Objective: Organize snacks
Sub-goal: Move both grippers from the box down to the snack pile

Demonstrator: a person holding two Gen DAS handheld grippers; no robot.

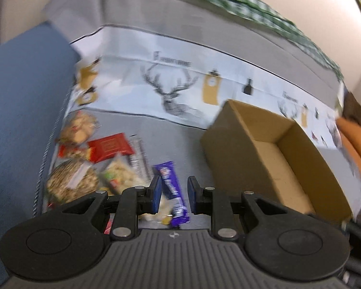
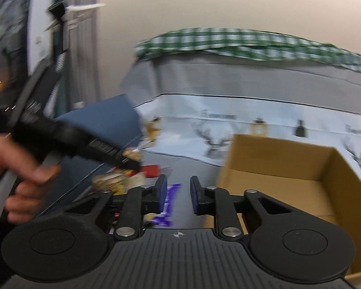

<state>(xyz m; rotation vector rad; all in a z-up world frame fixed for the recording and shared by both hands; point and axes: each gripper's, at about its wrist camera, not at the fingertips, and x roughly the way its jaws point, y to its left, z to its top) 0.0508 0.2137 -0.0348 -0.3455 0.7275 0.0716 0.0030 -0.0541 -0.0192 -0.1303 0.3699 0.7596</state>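
Looking past my left gripper (image 1: 174, 187), jaws narrow, I cannot tell if it grips anything. My right gripper (image 2: 179, 197) is closed, empty. A purple candy bar (image 1: 172, 192) lies on the grey seat (image 1: 170, 139), left of the cardboard box (image 1: 264, 130). Likely light, slippery, bendable: I'd pinch across its middle.

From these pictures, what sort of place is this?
Probably a home living room: a grey sofa with a blue cushion and a checked cloth over its back, snacks and a box on its seat.
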